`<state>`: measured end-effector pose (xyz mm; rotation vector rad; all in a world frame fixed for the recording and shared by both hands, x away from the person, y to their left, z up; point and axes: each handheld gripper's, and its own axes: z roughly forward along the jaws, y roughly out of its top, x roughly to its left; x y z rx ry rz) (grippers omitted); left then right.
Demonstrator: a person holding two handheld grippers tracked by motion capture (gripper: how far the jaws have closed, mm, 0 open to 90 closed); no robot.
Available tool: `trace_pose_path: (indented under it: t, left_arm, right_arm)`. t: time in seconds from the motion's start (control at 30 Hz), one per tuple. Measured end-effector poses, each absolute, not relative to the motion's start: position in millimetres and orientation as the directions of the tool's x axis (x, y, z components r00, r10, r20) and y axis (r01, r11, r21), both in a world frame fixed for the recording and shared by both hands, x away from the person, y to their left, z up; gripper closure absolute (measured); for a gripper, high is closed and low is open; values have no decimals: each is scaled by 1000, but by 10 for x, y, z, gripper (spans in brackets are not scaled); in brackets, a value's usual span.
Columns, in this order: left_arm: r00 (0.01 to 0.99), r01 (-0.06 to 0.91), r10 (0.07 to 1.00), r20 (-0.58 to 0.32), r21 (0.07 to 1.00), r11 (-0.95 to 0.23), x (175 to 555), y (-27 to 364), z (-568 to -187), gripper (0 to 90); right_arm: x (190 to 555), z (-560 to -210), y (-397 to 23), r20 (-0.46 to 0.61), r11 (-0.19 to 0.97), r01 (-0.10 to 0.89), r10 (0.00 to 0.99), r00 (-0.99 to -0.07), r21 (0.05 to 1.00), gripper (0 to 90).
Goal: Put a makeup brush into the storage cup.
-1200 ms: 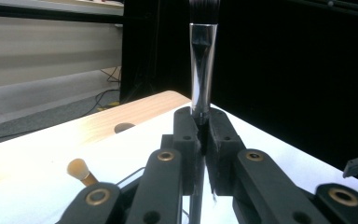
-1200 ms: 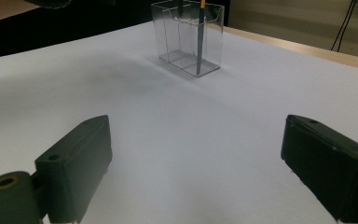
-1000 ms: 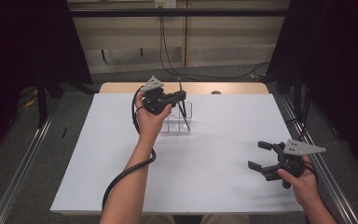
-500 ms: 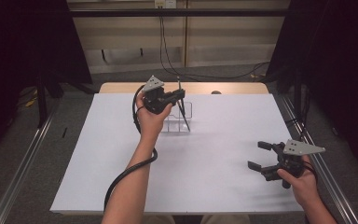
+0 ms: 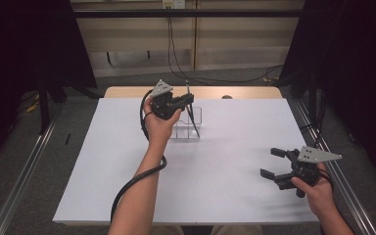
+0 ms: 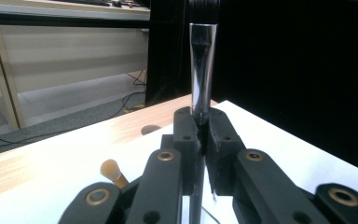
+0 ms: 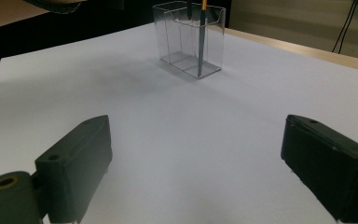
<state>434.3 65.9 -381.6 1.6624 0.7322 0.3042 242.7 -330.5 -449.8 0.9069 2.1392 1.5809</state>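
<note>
My left gripper (image 5: 190, 99) is held above a clear plastic holder (image 5: 188, 128) at the far middle of the table, shut on a brush (image 6: 202, 70). The brush stands upright with black bristles on top and a silver ferrule just above the jaws. Its thin handle (image 5: 194, 122) slants down into the holder. In the left gripper view (image 6: 204, 119), a second brush with a tan head (image 6: 111, 171) shows below the jaws. My right gripper (image 5: 270, 161) rests low at the near right, open and holding nothing (image 7: 196, 140). From there the holder (image 7: 191, 37) stands ahead with a slim handle (image 7: 200, 46) inside.
White paper (image 5: 225, 186) covers the table, with a bare wooden strip (image 5: 245, 92) at the far edge. A small dark round mark (image 5: 226, 97) sits on that strip. Metal rails (image 5: 345, 196) run along both sides. The left gripper's black cable (image 5: 137, 178) trails under the forearm.
</note>
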Motion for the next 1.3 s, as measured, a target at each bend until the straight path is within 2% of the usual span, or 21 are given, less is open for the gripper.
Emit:
trace_pose_path:
  t: [1.3]
  left_arm:
    - [748,318,636,-190,943,-92,4372,639,-4030,838]
  right_arm:
    - [2430,-4497,-3291,108,180,293,656,-747,939,87]
